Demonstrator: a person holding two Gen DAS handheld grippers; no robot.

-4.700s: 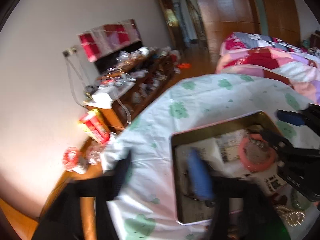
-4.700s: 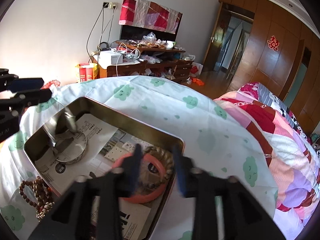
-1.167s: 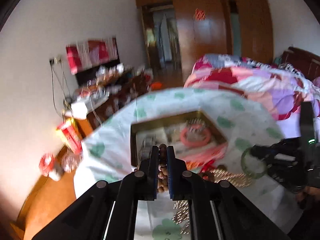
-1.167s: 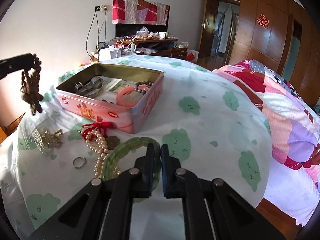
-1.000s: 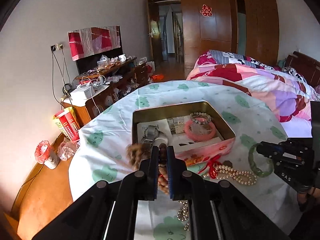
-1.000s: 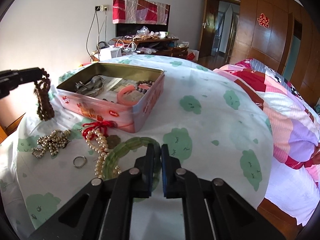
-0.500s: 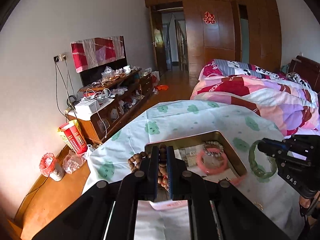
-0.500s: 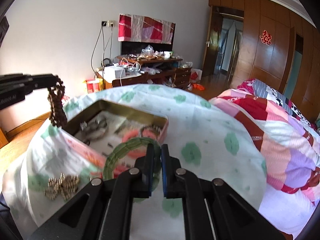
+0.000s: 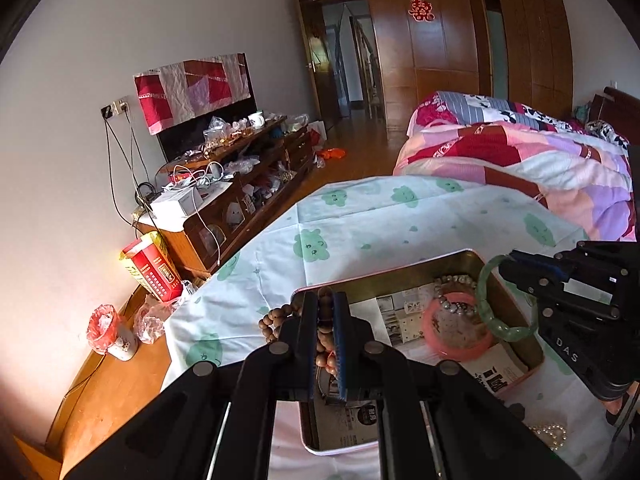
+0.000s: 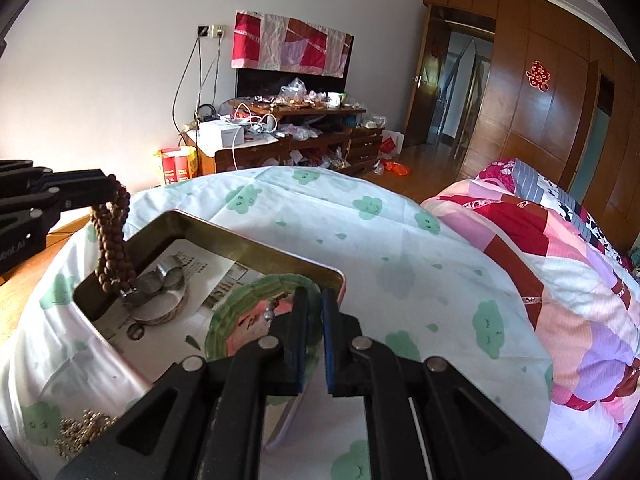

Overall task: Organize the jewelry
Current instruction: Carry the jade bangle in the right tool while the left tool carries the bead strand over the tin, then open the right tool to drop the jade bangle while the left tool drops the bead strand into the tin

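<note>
Left tool (image 9: 326,344) clamped on wooden beads (image 10: 112,248), right tool (image 10: 312,332) clamped on green bangle (image 9: 500,300); both lifted off the worktop a second ago, now hanging over the open tin (image 9: 400,272) just ahead. Pink bangle (image 9: 456,328) lies inside, below the green one. Pearls (image 9: 548,434) remain outside. Likely next: drop both in.

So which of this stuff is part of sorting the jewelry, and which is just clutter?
Job:
tin
wooden beads, in left gripper
green bangle, in right gripper
pink bangle
gold chain

Clutter:
red box
TV stand
quilt
</note>
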